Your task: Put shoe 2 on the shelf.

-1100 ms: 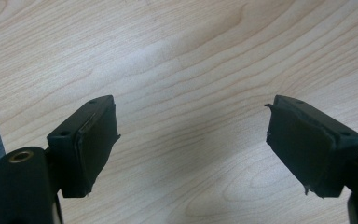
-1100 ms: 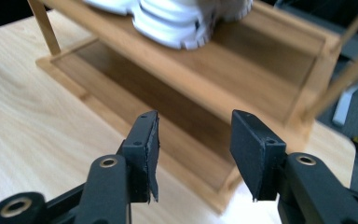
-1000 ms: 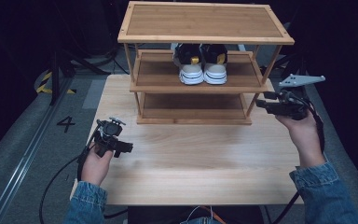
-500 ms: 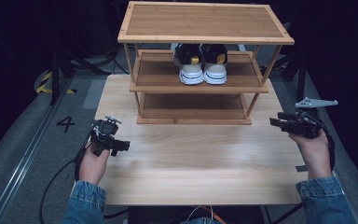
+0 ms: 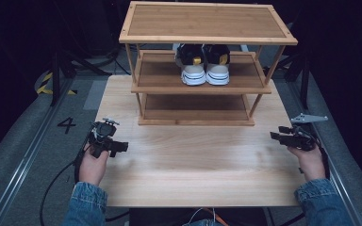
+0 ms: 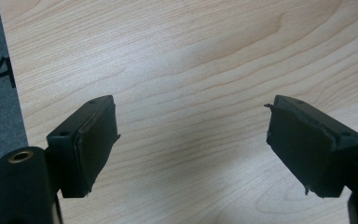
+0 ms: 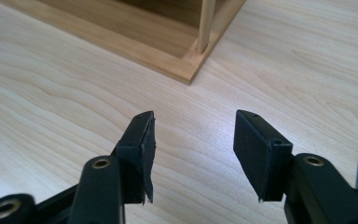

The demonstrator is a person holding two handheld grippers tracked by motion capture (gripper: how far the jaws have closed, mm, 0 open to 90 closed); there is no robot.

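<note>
Your right gripper (image 5: pixel 283 135) sits low over the right edge of the wooden table (image 5: pixel 193 160), held in your right hand (image 5: pixel 308 157), with its jaws pointing toward the middle of the table. Those jaws have just been opening, and nothing lies between them: in the right gripper view (image 7: pixel 193 140) you see only bare wood in the gap. Ahead of it in that view stands the near corner of the shoe rack (image 7: pixel 186 70), one slim post rising from the bottom board, close to the jaws but apart from them. Seen from above, the rack (image 5: pixel 207 37) stands at the far half of the table, and the pair of sneakers (image 5: pixel 203 63) rests side by side on its middle shelf, white toes facing you, under the top board. The shoes are well apart from your right gripper, up and to its left, with the shelf's right post between. Your left gripper (image 5: pixel 118 147) rests at the table's left edge in your left hand (image 5: pixel 93 165), its jaws spread wide over bare wood in the left gripper view (image 6: pixel 191 144), also holding nothing, and equally far from the sneakers.
</note>
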